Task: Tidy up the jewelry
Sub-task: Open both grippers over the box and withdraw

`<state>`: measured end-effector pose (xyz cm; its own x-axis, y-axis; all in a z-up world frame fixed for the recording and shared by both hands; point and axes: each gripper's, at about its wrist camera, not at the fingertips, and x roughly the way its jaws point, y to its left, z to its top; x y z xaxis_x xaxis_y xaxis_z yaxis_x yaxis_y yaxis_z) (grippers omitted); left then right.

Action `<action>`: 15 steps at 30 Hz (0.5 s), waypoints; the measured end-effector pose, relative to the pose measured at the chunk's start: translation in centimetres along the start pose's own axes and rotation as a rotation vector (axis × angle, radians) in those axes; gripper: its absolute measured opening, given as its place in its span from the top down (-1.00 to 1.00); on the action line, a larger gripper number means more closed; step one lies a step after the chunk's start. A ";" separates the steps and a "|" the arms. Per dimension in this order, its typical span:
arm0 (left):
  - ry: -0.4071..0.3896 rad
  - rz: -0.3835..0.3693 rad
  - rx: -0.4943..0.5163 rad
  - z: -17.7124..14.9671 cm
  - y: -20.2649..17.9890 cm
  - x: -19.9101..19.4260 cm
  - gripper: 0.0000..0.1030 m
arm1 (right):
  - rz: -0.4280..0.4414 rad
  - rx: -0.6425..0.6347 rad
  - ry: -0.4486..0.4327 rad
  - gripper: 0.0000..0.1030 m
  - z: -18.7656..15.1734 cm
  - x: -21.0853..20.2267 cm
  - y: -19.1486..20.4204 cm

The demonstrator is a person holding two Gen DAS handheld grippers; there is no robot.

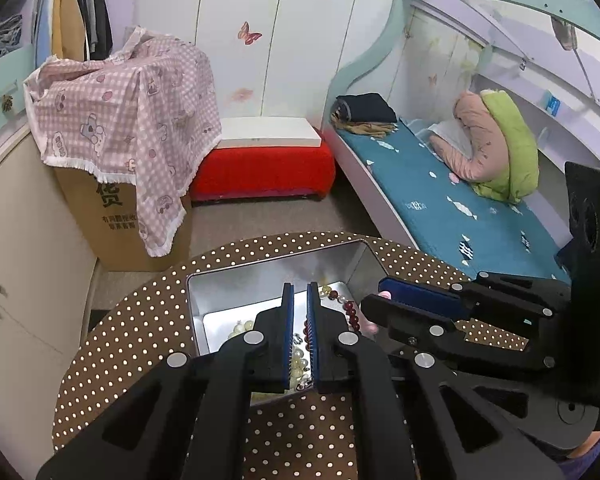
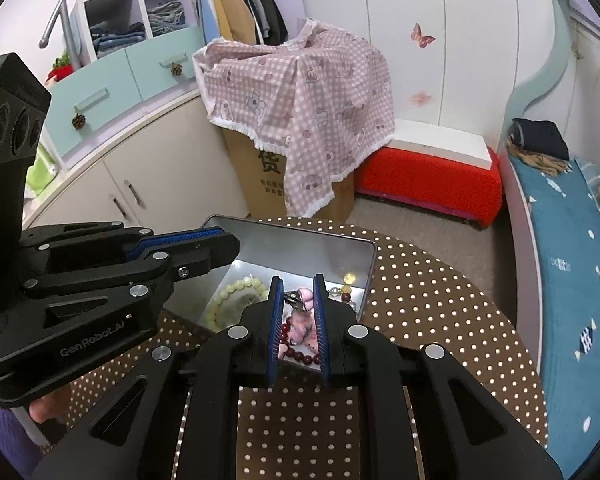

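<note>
From the left wrist view, the left hand-held gripper (image 1: 300, 286) hangs over an open metal tin (image 1: 236, 292) on a round brown table (image 1: 140, 320) with white dots. Its blue pads stand almost together, a thin slit between them, with nothing gripped. In the tin lie pale bead bracelets (image 1: 242, 326) at the left and a dark red bead bracelet (image 1: 350, 312) at the right. The right hand-held gripper (image 1: 374, 298) reaches in from the right over the tin's right edge — its jaws are narrow, and something pink (image 1: 385, 294) shows at its tip.

From the right wrist view, the right gripper (image 2: 298, 280) points into the tin (image 2: 300, 240), jaws narrow; whether they pinch the small metal clip (image 2: 294, 300) between them I cannot tell. Below lie pink pieces (image 2: 300, 326) and the red beads (image 2: 300, 356); a pale green bracelet (image 2: 228, 296) sits to the left. The left gripper (image 2: 230, 242) crosses the tin's near-left corner. Far off stand a red bench (image 2: 428, 188) and a bed (image 2: 572, 240) — the latter at the right.
</note>
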<state>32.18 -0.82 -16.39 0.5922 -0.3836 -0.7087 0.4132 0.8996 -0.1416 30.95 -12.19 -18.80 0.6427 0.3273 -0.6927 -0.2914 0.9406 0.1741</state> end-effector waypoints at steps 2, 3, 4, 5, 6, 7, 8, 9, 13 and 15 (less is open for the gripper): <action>0.000 0.004 -0.001 -0.1 0.1 -0.1 0.88 | 0.001 0.001 0.000 0.70 0.0 0.1 0.1; 0.001 0.004 -0.003 -0.1 0.1 -0.1 0.88 | 0.002 0.002 -0.001 0.70 0.0 0.0 0.0; -0.001 0.006 -0.005 -0.1 0.1 -0.2 0.86 | 0.004 0.003 0.000 0.70 0.1 0.1 0.1; -0.003 0.012 -0.007 -0.1 0.2 -0.3 0.74 | 0.004 0.002 -0.001 0.70 0.1 0.1 0.1; -0.008 0.018 -0.008 -0.1 0.2 -0.4 0.66 | 0.005 0.003 -0.003 0.69 0.2 0.1 0.1; -0.014 0.021 -0.011 -0.1 0.3 -0.6 0.50 | 0.006 0.004 -0.003 0.69 0.2 0.1 0.1; -0.020 0.025 -0.016 -0.1 0.4 -0.8 0.42 | 0.009 0.006 -0.004 0.69 0.2 0.1 0.2; -0.027 0.031 -0.025 0.0 0.6 -1.0 0.39 | 0.011 0.009 -0.009 0.68 0.2 0.0 0.2; -0.054 0.052 -0.042 0.2 0.9 -1.8 0.05 | 0.019 0.028 -0.017 0.66 0.1 -0.4 0.2; -0.059 0.056 -0.039 0.2 0.8 -2.2 0.05 | 0.008 0.030 -0.020 0.66 0.2 -0.7 0.2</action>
<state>31.31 0.71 -14.78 0.6538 -0.3428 -0.6746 0.3517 0.9270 -0.1302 30.59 -12.19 -18.18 0.6548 0.3359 -0.6770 -0.2754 0.9403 0.2002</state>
